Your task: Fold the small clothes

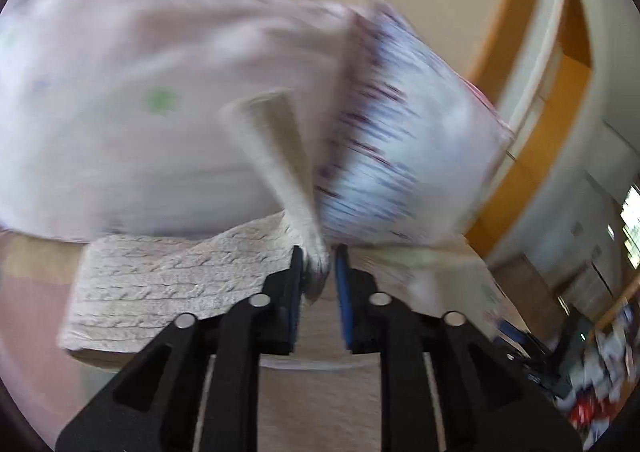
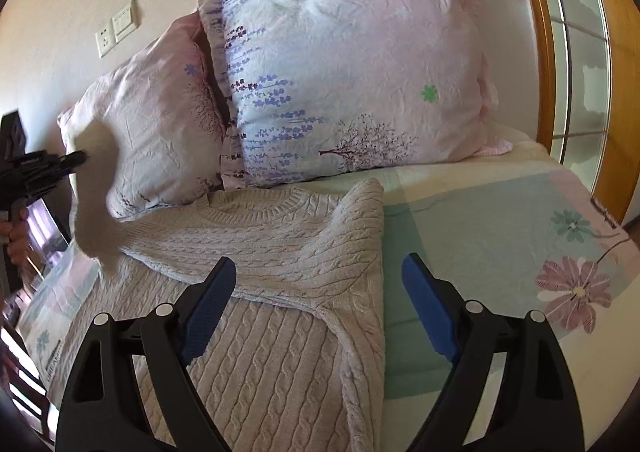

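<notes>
A pale cable-knit sweater [image 2: 280, 284] lies on the bed, its right sleeve folded over the chest. My left gripper [image 1: 318, 256] is shut on the cuff of the left sleeve [image 1: 280, 156] and holds it lifted above the bed; the view is blurred by motion. In the right wrist view the left gripper [image 2: 78, 158] shows at the far left with the raised sleeve [image 2: 96, 204] hanging from it. My right gripper [image 2: 316, 304] is open and empty, just above the sweater's body.
Two pink floral pillows [image 2: 360, 72] [image 2: 152, 140] lean against the wall behind the sweater. The floral bedsheet [image 2: 500, 232] extends to the right. A wooden wardrobe with a glass door [image 2: 576, 52] stands at the right. Wall sockets [image 2: 118, 28] are on the wall.
</notes>
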### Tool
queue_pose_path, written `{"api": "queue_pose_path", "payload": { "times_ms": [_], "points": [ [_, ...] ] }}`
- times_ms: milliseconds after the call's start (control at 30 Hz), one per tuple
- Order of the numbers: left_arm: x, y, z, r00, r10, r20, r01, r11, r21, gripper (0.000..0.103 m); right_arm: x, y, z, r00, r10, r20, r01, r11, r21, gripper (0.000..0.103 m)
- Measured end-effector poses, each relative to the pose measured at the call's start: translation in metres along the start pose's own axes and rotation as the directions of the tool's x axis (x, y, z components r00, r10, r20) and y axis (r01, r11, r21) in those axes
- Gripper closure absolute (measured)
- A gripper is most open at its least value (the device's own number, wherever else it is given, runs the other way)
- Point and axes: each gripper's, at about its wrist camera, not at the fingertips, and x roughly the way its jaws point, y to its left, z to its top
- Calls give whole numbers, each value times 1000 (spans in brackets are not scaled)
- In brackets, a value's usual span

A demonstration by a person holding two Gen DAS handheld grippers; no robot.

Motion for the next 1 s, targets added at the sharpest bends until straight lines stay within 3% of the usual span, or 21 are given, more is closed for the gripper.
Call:
{"api": "queue_pose_path", "payload": {
  "times_ms": [33, 100, 167, 200, 267, 367, 433, 533, 700, 833, 933, 1000],
  "points": [
    [24, -28, -9, 997, -34, -66, 37, 998, 49, 55, 1, -1, -2, 1000, 1, -9, -1, 1000, 7, 16],
    [58, -60, -32, 981, -10, -195, 34, 992, 120, 55, -4, -5, -8, 999, -3, -41, 4, 1000, 26, 16],
    [51, -56, -49, 974, 15, -227, 16, 991, 134, 54, -17, -12, -15, 999, -7, -49, 8, 1000, 30, 16],
    [36, -45, -54, 977, 37, -211, -10, 992, 128, 52, -28, -18, -21, 998, -16, -57, 18, 999, 37, 16],
    [-5, -13, -69, 981, 102, -162, -87, 992, 94, 37, -41, -31, -32, 996, 2, -89, 5, 997, 79, 16],
    [-52, 43, -97, 959, 224, -176, -223, 975, 28, 36, -52, -52, -55, 981, 108, -161, -73, 974, 212, 27],
    [-74, 69, -123, 948, 225, -226, -244, 968, -59, 36, -55, -60, -74, 961, 189, -203, -121, 944, 306, 43],
    [-91, 88, -165, 946, 159, -284, -216, 959, -181, 38, -60, -63, -98, 939, 255, -229, -151, 908, 392, 51],
    [-111, 76, -211, 963, 74, -260, -140, 960, -244, 48, -74, -51, -130, 895, 371, -248, -228, 858, 460, 73],
    [-115, 57, -231, 969, -14, -247, -61, 954, -293, 66, -80, -36, -158, 816, 520, -252, -331, 778, 534, 91],
    [-114, 49, -239, 967, -60, -246, -24, 946, -322, 81, -82, -29, -162, 801, 557, -218, -377, 753, 539, 94],
    [-111, 48, -234, 969, -60, -240, -19, 950, -312, 93, -82, -27, -152, 791, 593, -154, -433, 718, 544, 94]
  ]
}}
